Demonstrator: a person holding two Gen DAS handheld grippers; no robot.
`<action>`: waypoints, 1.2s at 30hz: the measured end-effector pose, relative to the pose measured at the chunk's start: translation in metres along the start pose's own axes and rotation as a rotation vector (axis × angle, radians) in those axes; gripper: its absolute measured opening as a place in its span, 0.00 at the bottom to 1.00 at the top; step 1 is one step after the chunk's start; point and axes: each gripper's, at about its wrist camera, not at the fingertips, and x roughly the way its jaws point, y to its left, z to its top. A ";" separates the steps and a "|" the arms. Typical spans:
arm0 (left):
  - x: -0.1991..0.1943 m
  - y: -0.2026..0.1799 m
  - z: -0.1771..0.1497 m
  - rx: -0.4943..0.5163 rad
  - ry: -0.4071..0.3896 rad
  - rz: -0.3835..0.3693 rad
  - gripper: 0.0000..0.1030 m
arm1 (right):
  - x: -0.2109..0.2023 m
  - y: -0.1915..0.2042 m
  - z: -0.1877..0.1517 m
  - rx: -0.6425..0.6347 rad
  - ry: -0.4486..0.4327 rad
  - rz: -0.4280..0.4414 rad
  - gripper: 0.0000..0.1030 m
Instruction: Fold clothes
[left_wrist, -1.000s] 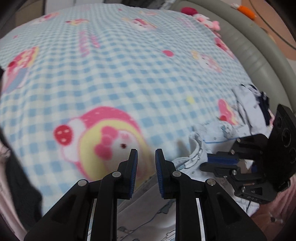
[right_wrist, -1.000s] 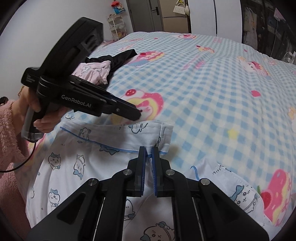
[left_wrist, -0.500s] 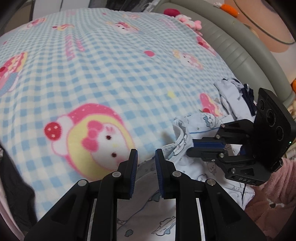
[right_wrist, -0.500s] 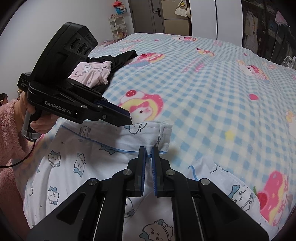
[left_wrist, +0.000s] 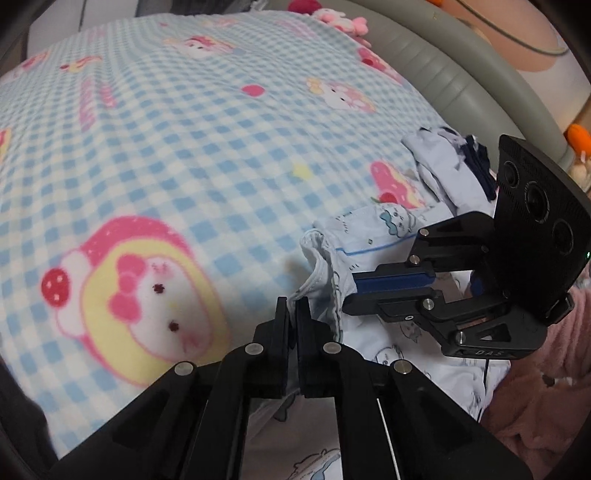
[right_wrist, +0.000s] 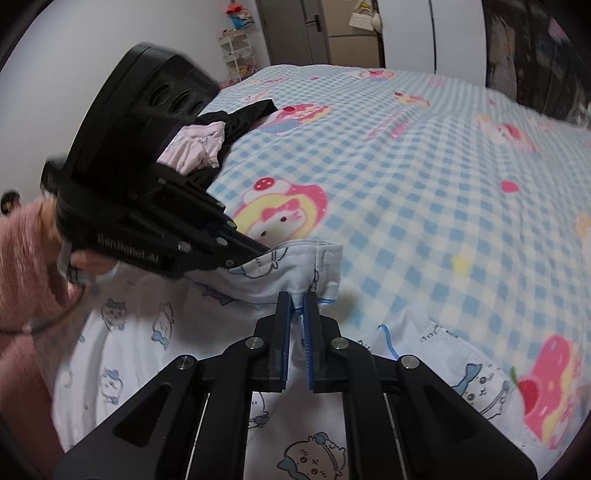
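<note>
White printed garment (right_wrist: 147, 332) edge between both gripper (right_wrist: 299, 295) fingertips.

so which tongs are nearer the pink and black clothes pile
Left. The left tongs reach in just below the pile; the right tongs sit farther along the white garment's hem.

L gripper (left_wrist: 293, 314) jaws closed, pinching | R gripper (right_wrist: 298, 308) jaws closed, pinching | both low, side by side

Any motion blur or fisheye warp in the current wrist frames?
Left wrist: blanket checks smeared, strongest at the far edge; left gripper sharp. Right wrist: the left gripper's body and pink sleeve blurred, garment at the right gripper crisp. Both: checks bow, corners dark.
</note>
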 end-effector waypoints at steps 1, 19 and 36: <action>0.000 0.002 -0.001 -0.015 -0.007 0.017 0.02 | 0.000 -0.002 0.000 0.015 -0.001 0.000 0.05; -0.009 0.035 -0.005 -0.230 0.005 0.166 0.20 | 0.021 -0.051 0.007 0.216 0.093 -0.155 0.01; -0.117 0.069 -0.151 -0.664 -0.330 0.306 0.33 | 0.046 -0.054 0.020 0.281 0.138 0.064 0.18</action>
